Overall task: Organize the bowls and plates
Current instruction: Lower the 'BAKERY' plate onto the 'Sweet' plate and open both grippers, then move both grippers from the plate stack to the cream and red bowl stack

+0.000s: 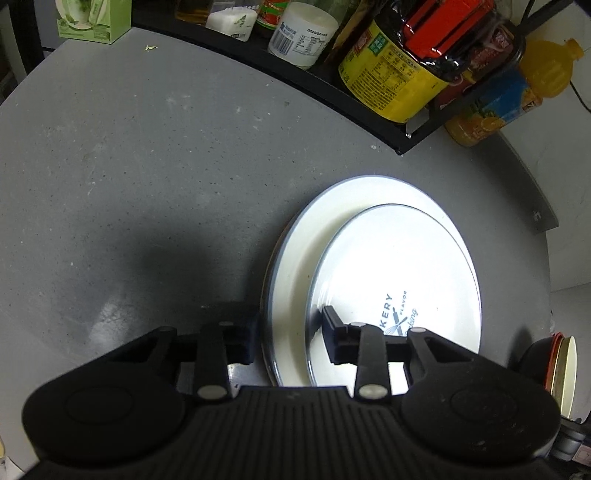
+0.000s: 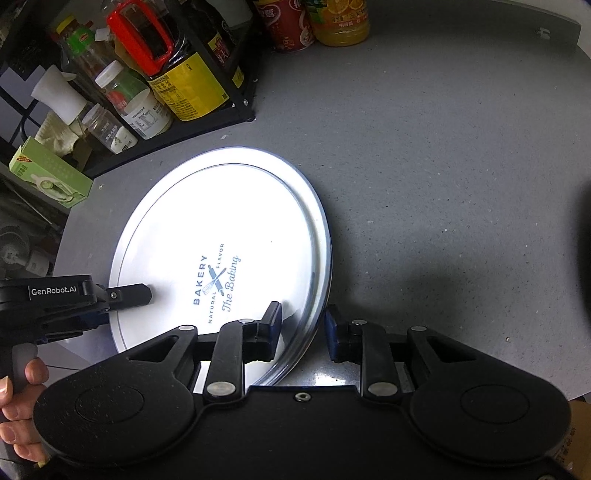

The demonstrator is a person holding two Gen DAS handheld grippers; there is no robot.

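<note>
free: grey counter [image 2: 443,166] lay bare right of the stacked plates [image 2: 221,229] | blocked: black rack [image 2: 207,127] of bottles [image 2: 188,88] stood just behind the plates

left gripper [image 1: 288,334] angled steeply down, jaws part open. right gripper [image 2: 303,332] same pitch, jaws apart. hand [image 2: 18,406] grips left handle.

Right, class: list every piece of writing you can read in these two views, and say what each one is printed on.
"BAKERY", "NATURAL", "FLAVOR", "The Baking": top plate.
"GenRobot.AI": left gripper.
Yellow bottle label: print too small to read.
White jar label: digits and barcode, blurred.
Juice bottle, red can, green box: unreadable.
</note>
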